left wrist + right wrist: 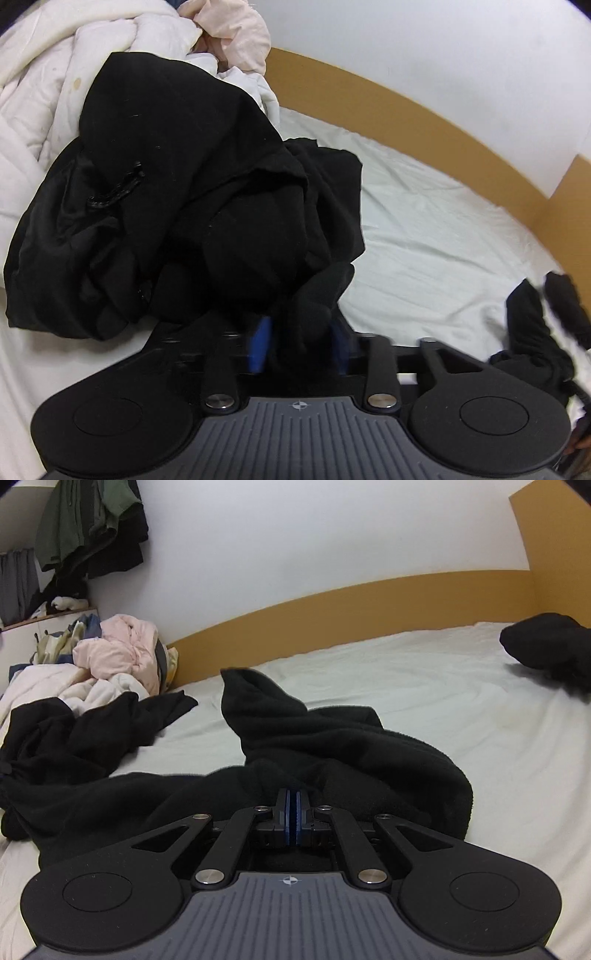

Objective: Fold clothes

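Black fleece garment (332, 746): lies crumpled on the bed sheet (424, 686), directly ahead of my right claw (294, 805), one corner standing up in a peak toward the headboard side.

Right claw: blue pads pressed together with no gap I can see; the fleece bunches right at the tips, but I cannot tell whether any fabric is caught between them.

Left claw (301, 345): blue pads (260, 345) stand apart, and a fold of black fabric (314, 306) sits between them. I cannot tell if they are pinching it.

Black clothes heap (166, 192): a larger pile of dark garments just beyond the left claw, with a black drawcord (114, 192) showing on its left side.

Second dark piece (550, 646): lies well apart, at the far right of the bed in the right wrist view.

Bedding: a white quilt (48, 85) and a pink garment (232, 33) are bundled beyond the black heap.

Bed frame (332, 602): tan wooden board runs along the white wall (295, 535).

Hanging clothes (88, 520): green and dark items at upper left of the right wrist view.
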